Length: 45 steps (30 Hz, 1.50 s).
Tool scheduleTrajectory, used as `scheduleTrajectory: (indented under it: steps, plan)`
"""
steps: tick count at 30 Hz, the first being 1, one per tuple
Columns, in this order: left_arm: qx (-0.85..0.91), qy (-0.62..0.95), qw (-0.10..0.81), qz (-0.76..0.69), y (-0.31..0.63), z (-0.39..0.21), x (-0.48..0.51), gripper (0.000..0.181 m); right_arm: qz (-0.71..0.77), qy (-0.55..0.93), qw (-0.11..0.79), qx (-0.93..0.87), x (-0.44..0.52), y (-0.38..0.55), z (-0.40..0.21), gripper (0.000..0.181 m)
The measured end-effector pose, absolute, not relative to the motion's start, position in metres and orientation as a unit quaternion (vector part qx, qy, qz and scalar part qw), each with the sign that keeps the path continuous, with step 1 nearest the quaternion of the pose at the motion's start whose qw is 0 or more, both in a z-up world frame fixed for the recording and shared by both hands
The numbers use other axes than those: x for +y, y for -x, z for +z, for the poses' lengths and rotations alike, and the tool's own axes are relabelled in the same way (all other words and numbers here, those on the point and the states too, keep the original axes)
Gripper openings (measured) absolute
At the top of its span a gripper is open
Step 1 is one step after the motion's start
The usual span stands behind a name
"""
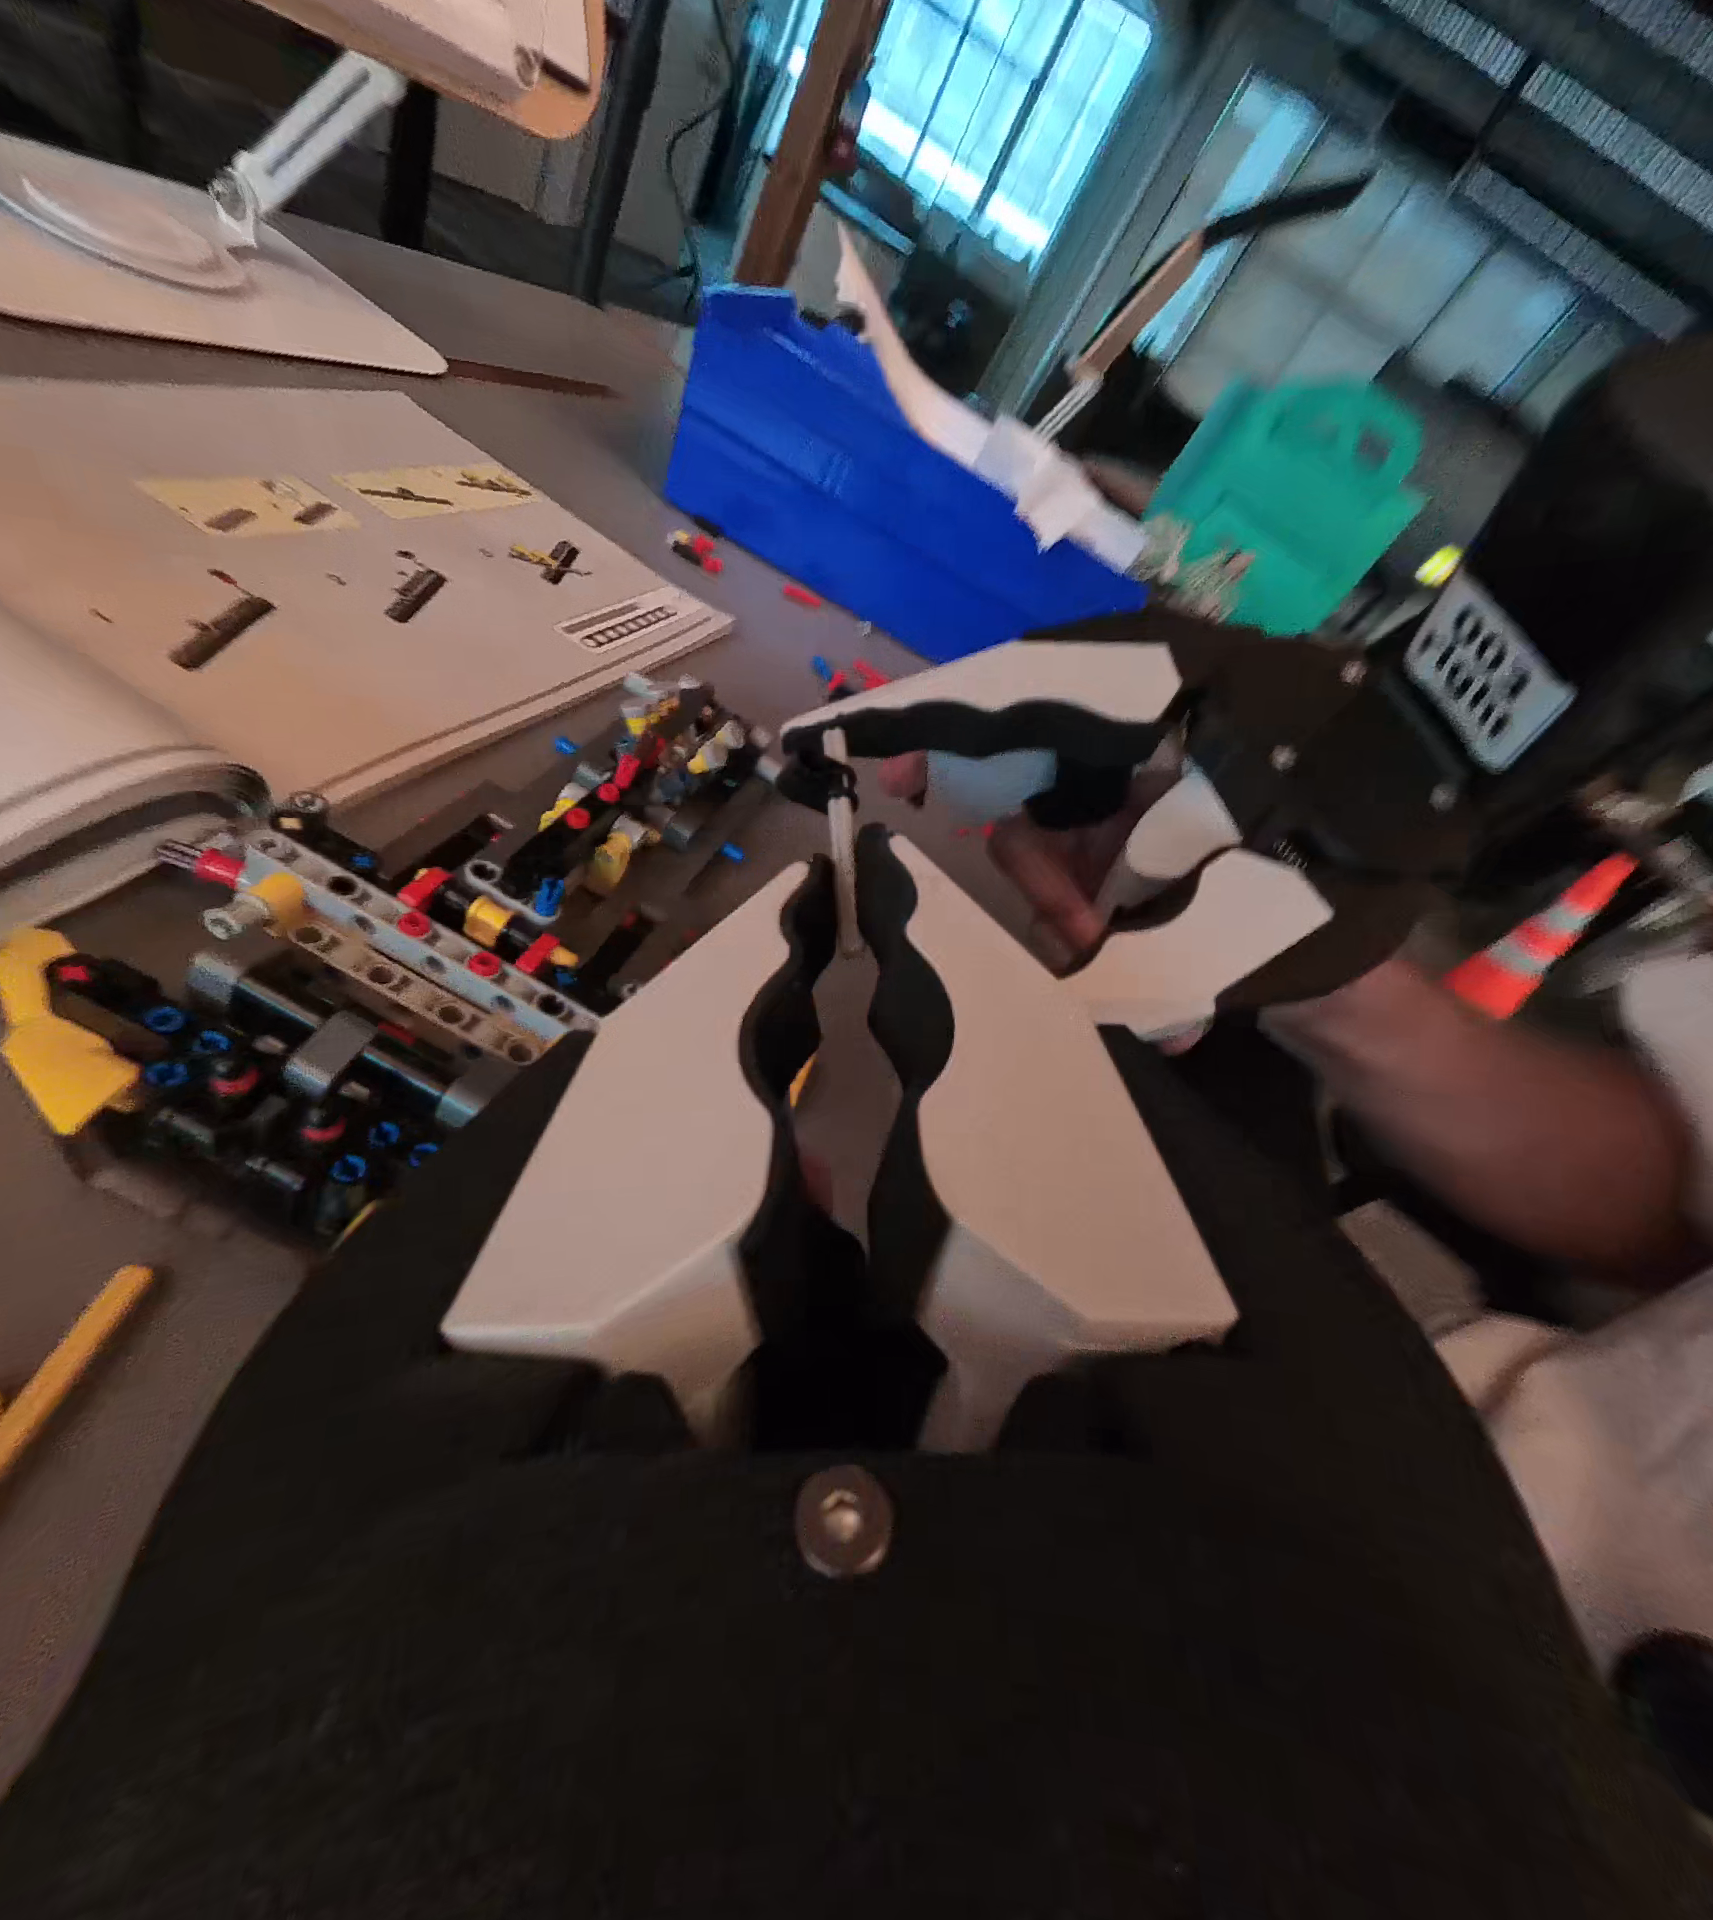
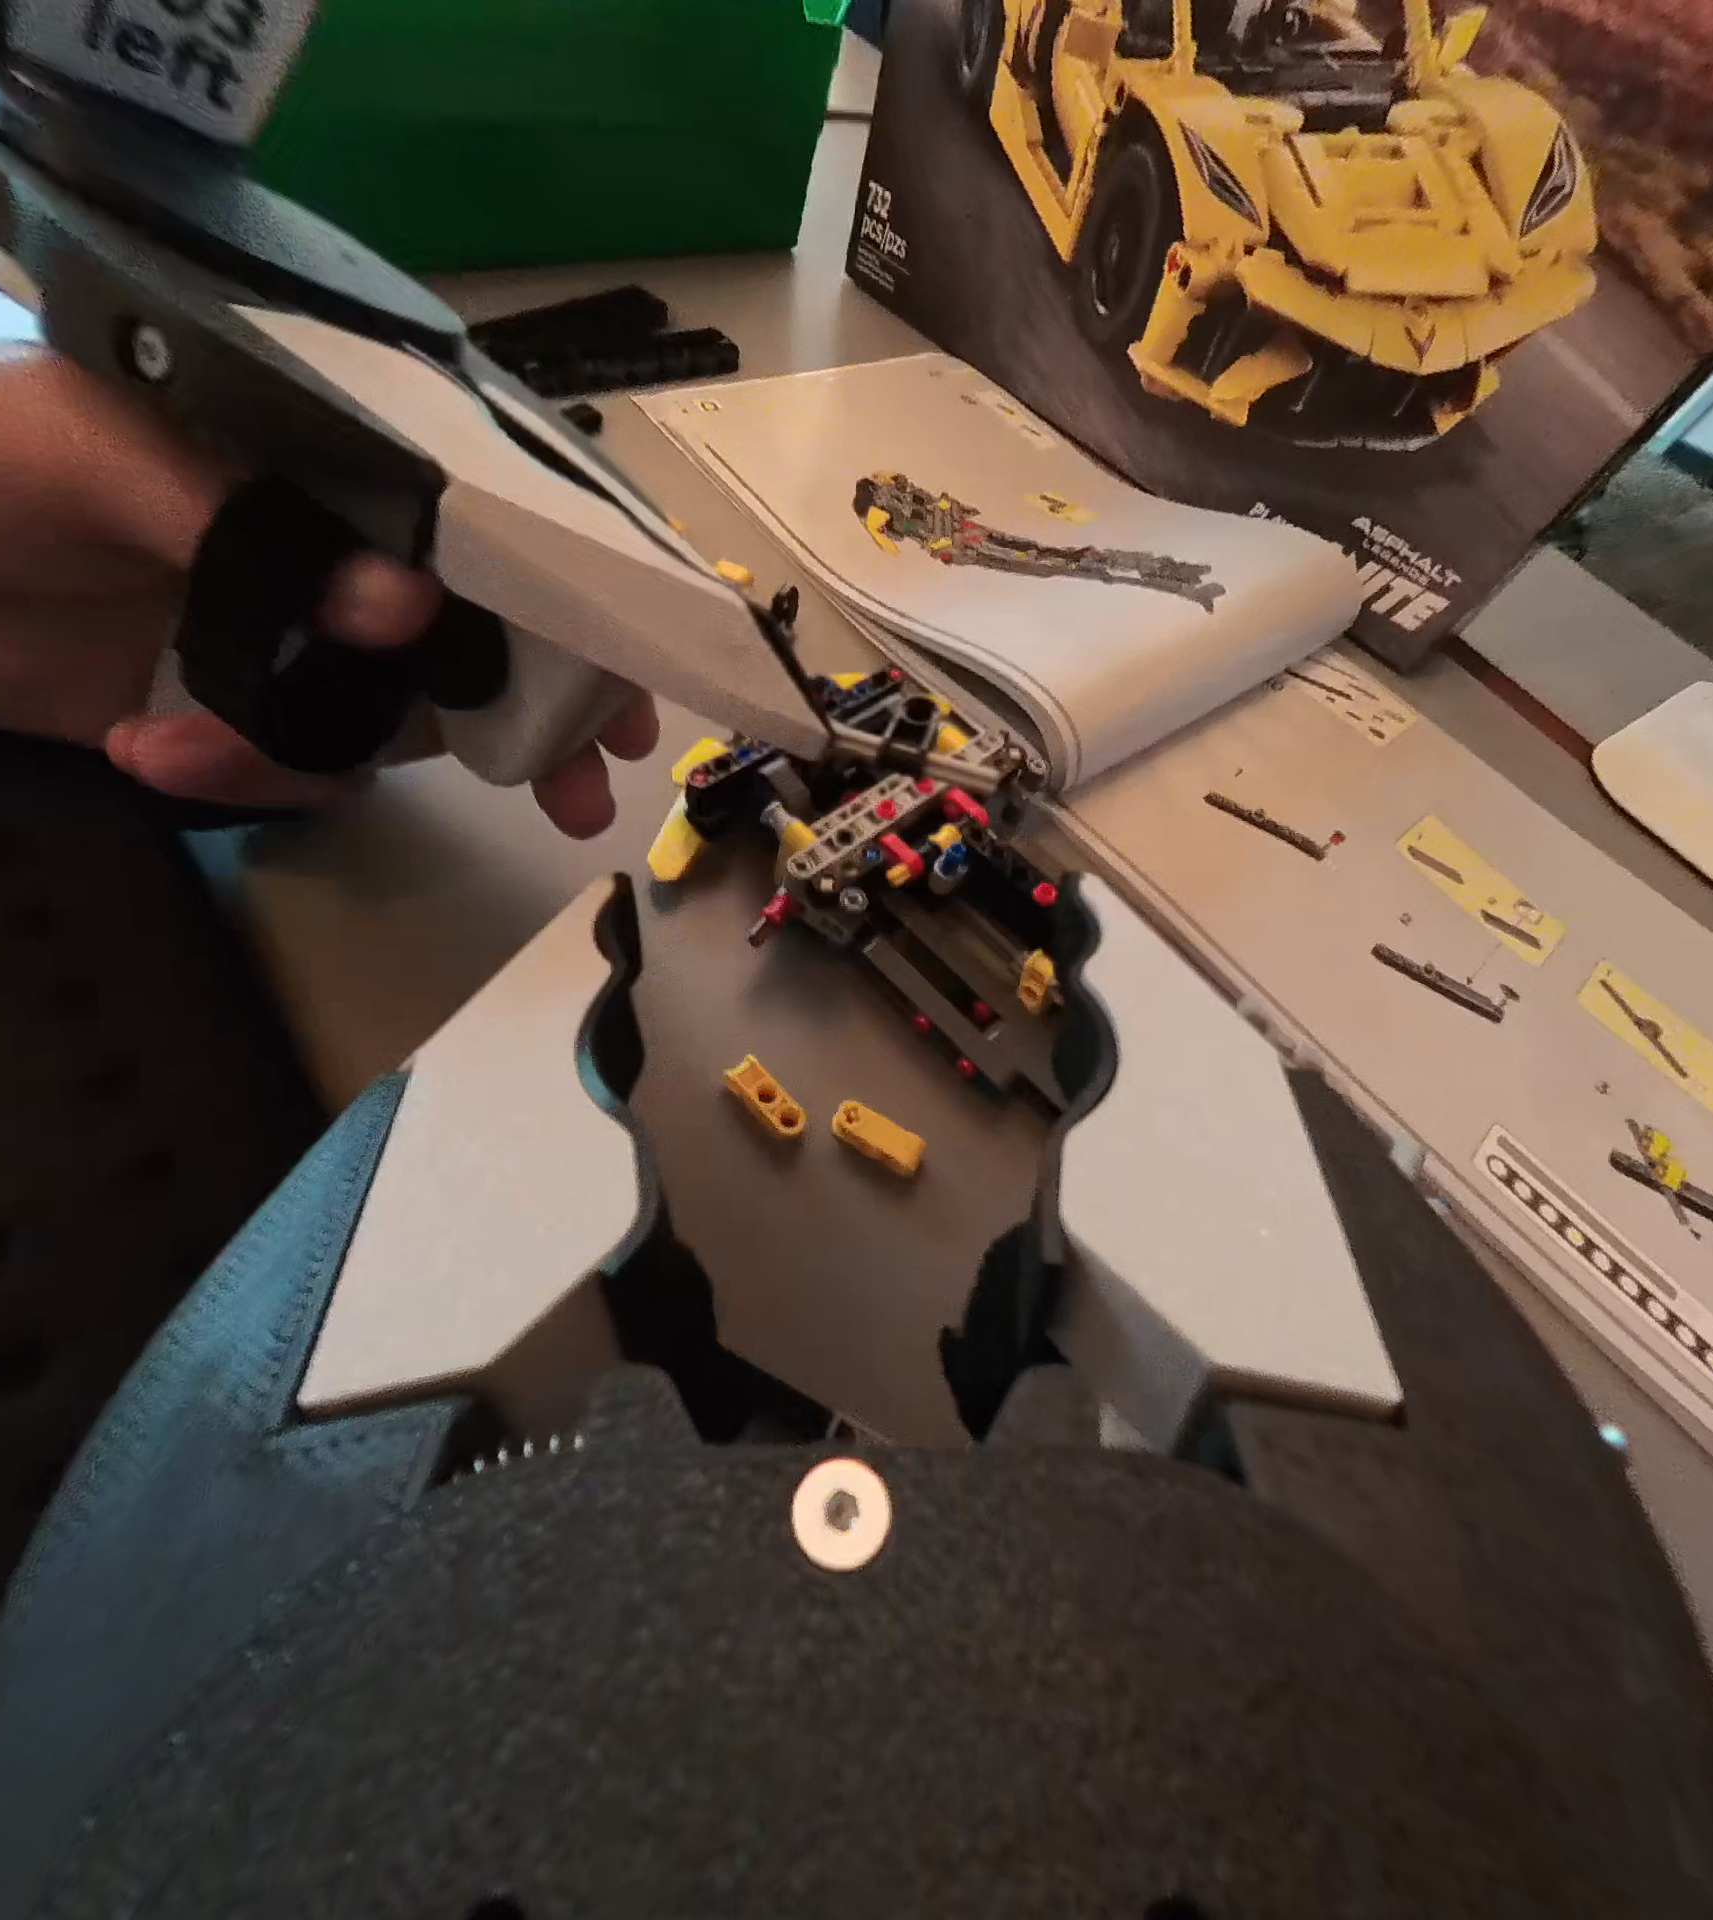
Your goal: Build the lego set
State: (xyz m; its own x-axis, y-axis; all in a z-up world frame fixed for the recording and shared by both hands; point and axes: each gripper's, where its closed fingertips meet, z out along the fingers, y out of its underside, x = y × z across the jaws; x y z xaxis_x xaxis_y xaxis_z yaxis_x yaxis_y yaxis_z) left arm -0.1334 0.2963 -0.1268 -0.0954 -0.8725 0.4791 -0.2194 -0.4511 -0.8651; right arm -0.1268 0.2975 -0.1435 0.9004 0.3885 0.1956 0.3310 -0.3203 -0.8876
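Left gripper (image 1: 844,883) pinches thin white axle (image 1: 841,831); right gripper (image 2: 857,925) wide open, empty, above 2 yellow connectors (image 2: 821,1117), chassis (image 2: 893,862) beyond.

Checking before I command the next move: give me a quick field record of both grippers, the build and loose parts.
Left gripper: shut on thin rod
Right gripper: open, empty, pointed at build
Build: partial chassis on table, beside open manual
Loose parts: two yellow connectors on table near build
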Motion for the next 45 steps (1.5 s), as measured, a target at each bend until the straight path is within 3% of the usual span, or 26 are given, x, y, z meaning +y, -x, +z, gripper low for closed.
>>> scheduleTrajectory:
  steps: [4, 8, 11, 16, 20, 27, 34, 39, 41, 45]
  plan:
    - [0.434, 0.613, 0.255, -0.609, 0.133, -0.126, 0.295, 0.003, 0.003, 0.819, 0.526, -0.227, 0.306, 0.138, -0.146, 0.088]
    - [0.44, 0.608, 0.254, -0.61, 0.131, -0.125, 0.291, 0.003, -0.009, 0.822, 0.524, -0.223, 0.309, 0.143, -0.149, 0.062]
    - [0.448, 0.607, 0.26, -0.603, 0.13, -0.125, 0.289, 0.003, -0.03, 0.818, 0.533, -0.215, 0.312, 0.139, -0.144, 0.054]
    - [0.414, 0.617, 0.258, -0.618, 0.133, -0.122, 0.3, 0.003, -0.052, 0.806, 0.553, -0.204, 0.312, 0.13, -0.136, 0.081]
    - [0.434, 0.605, 0.243, -0.621, 0.13, -0.123, 0.289, 0.003, -0.049, 0.801, 0.556, -0.216, 0.315, 0.139, -0.135, 0.081]
    - [0.465, 0.601, 0.222, -0.611, 0.127, -0.129, 0.277, 0.003, -0.087, 0.782, 0.56, -0.26, 0.311, 0.137, -0.132, 0.042]
    - [0.479, 0.592, 0.21, -0.613, 0.129, -0.128, 0.272, 0.003, -0.07, 0.773, 0.569, -0.271, 0.306, 0.139, -0.131, 0.042]
    - [0.409, 0.581, 0.192, -0.677, 0.135, -0.11, 0.285, 0.003, 0.115, 0.788, 0.576, -0.185, 0.296, 0.144, -0.123, 0.051]
    - [0.384, 0.556, 0.186, -0.714, 0.139, -0.095, 0.285, 0.002, 0.285, 0.77, 0.547, -0.163, 0.285, 0.164, -0.115, 0.029]
    - [0.377, 0.513, 0.173, -0.752, 0.145, -0.078, 0.275, 0.002, 0.461, 0.717, 0.506, -0.132, 0.275, 0.174, -0.096, 0.01]
